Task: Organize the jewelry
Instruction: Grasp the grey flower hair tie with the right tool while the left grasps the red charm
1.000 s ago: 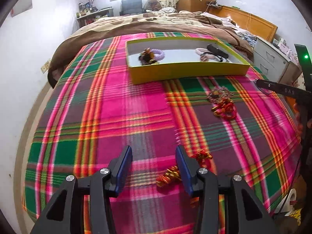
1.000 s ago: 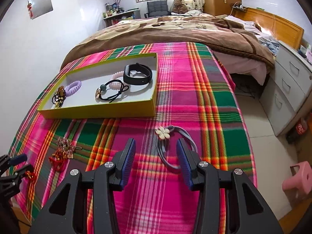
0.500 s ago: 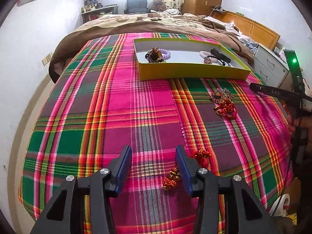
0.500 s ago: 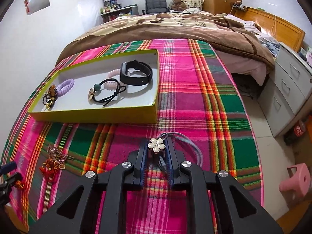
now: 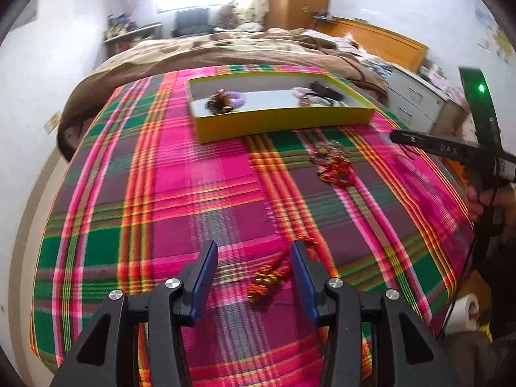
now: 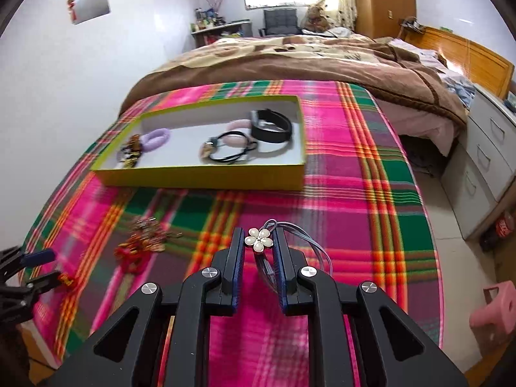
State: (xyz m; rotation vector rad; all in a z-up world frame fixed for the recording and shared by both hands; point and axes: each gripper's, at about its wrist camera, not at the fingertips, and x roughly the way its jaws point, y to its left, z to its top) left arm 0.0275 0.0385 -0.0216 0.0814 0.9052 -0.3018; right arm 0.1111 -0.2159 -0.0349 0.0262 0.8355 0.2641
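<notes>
My right gripper (image 6: 259, 233) is shut on a grey hair tie with a pearl flower (image 6: 258, 240); its loops trail to the right over the plaid blanket (image 6: 354, 193). Beyond it stands the yellow box (image 6: 200, 177), which holds a purple scrunchie (image 6: 156, 138), a black hair tie (image 6: 229, 151), a pink tie (image 6: 237, 127) and a black band (image 6: 272, 125). My left gripper (image 5: 253, 248) is open near the bed's front edge. A red-and-gold ornament (image 5: 269, 277) lies between its fingers, close to the right one. A red and gold jewelry heap (image 5: 333, 164) lies ahead of the box (image 5: 283, 125).
A brown quilt (image 6: 306, 61) covers the far half of the bed. White drawers (image 6: 483, 167) and a pink stool (image 6: 493, 309) stand on the floor to the right. The blanket drops off at the bed's right and front edges.
My right gripper's fingers closed on the flower hair tie, then drew nearer the box with it. My left gripper turned slightly, and the red-and-gold ornament now lies more between its fingers.
</notes>
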